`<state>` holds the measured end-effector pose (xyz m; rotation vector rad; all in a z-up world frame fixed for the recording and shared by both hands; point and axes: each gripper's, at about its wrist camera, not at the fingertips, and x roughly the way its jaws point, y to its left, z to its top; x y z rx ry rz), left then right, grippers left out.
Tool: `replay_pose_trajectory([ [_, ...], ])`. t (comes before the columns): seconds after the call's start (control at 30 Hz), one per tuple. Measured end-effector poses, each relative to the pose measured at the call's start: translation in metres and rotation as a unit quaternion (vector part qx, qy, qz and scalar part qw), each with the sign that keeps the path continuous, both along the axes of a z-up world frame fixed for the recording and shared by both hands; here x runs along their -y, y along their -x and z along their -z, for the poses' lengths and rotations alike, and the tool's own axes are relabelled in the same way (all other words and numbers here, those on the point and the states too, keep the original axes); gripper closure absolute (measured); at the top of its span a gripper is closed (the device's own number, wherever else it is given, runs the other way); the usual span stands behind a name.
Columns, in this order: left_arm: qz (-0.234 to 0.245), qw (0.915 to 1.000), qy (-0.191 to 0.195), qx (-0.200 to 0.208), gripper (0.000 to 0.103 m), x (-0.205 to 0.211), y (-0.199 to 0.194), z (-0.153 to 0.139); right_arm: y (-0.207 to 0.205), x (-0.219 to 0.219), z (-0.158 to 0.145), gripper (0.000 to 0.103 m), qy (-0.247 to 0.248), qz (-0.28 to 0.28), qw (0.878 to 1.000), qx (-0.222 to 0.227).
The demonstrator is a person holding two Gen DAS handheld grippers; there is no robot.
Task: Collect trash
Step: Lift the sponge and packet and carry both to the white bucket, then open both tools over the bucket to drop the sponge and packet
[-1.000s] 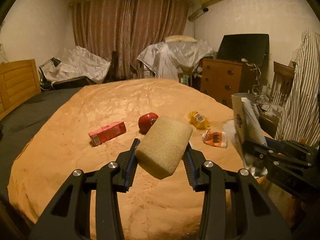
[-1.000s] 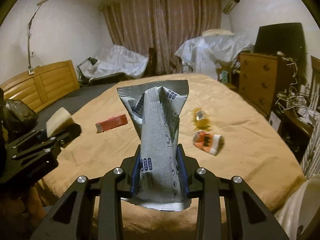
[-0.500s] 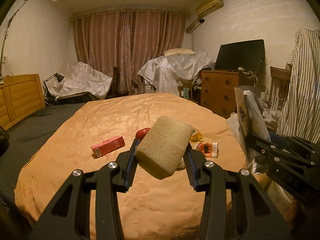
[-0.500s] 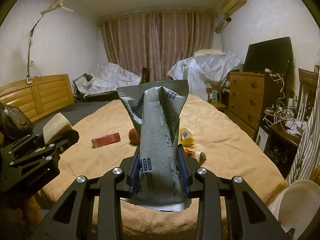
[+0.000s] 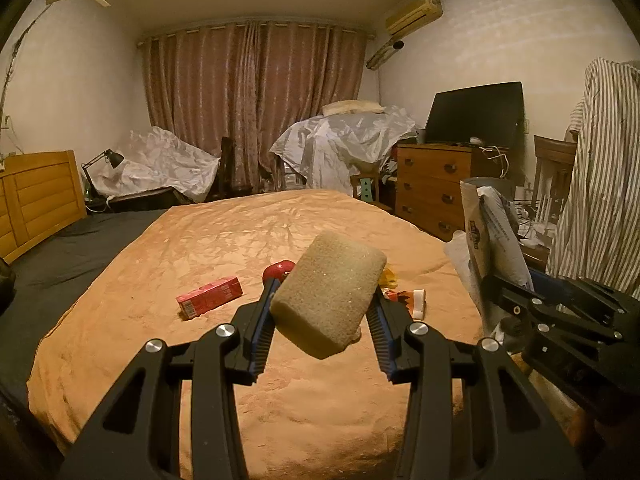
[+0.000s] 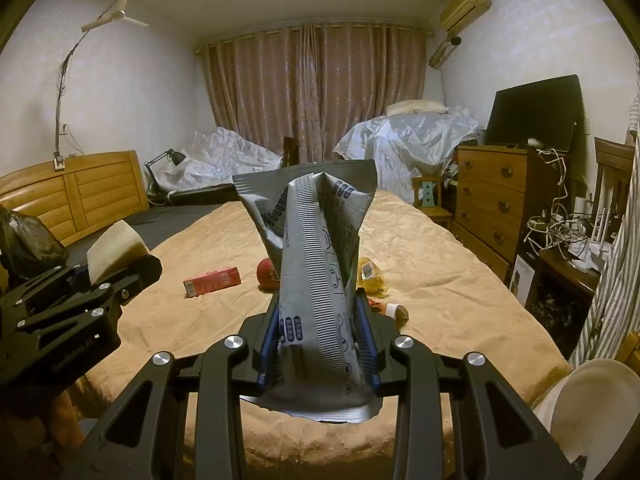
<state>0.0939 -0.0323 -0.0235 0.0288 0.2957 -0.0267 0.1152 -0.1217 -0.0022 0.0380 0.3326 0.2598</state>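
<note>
- Left gripper [image 5: 322, 312], black with blue ribbed pads: clamped on a tan, coarse rectangular sponge block [image 5: 328, 292], pads pressing its two long sides; block tilted, upper end leaning right, lifted clear above the orange crinkled bedspread [image 5: 200, 380].
- Seen from the right wrist camera: same left gripper [image 6: 120, 268] at the left edge, sponge block [image 6: 114, 250] sticking up out of its fingers.
- Right gripper [image 6: 318, 344], same black build with blue pads: pressed nearly together, pinching a crumpled silver foil snack bag with dark printed markings [image 6: 316, 272]; bag standing upright between the pads, flared top above, torn lower edge hanging below the fingers.
- From the left wrist camera: right gripper [image 5: 516, 296] at the right edge, the foil bag [image 5: 492, 228] rising from it.
- Lying on the bedspread, apart from both tools: a flat red cardboard carton [image 5: 210, 296] on its side; a round red object [image 5: 278, 270] just beyond the sponge, partly hidden; a crumpled yellow wrapper [image 6: 370, 276] just right of the foil bag; an orange-and-white crushed package [image 5: 410, 300] near the right pad of the left gripper.
- Round pale bin rim [image 6: 592, 404] at the lower right of the right wrist view, beside the bed's corner.
- Dark plastic bag [image 6: 28, 240] at the far left edge, behind the left gripper.
</note>
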Motion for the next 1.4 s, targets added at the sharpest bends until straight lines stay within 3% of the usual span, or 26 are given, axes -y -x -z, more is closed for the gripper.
replay_pose_trajectory([
  [0.33, 0.043, 0.9989, 0.016, -0.009, 0.061, 0.030, -0.024, -0.009, 0.014, 0.034, -0.014, 0.068, 0.012, 0.036, 0.999, -0.013],
  [0.7, 0.136, 0.9901, 0.021, -0.026, 0.061, 0.114, -0.044, -0.013, 0.027, 0.141, -0.026, 0.068, 0.012, 0.113, 0.993, -0.045],
  [1.0, 0.232, 0.9706, 0.019, -0.060, 0.061, 0.204, -0.051, -0.001, 0.040, 0.253, -0.027, 0.068, 0.024, 0.186, 0.979, -0.085],
  [1.23, 0.295, 0.9468, 0.011, -0.127, 0.061, 0.274, -0.064, 0.028, 0.042, 0.336, 0.002, 0.068, 0.010, 0.222, 0.961, -0.162],
  [1.4, 0.325, 0.9293, -0.002, -0.176, 0.061, 0.307, -0.069, 0.058, 0.037, 0.371, 0.029, 0.068, -0.002, 0.227, 0.951, -0.210],
])
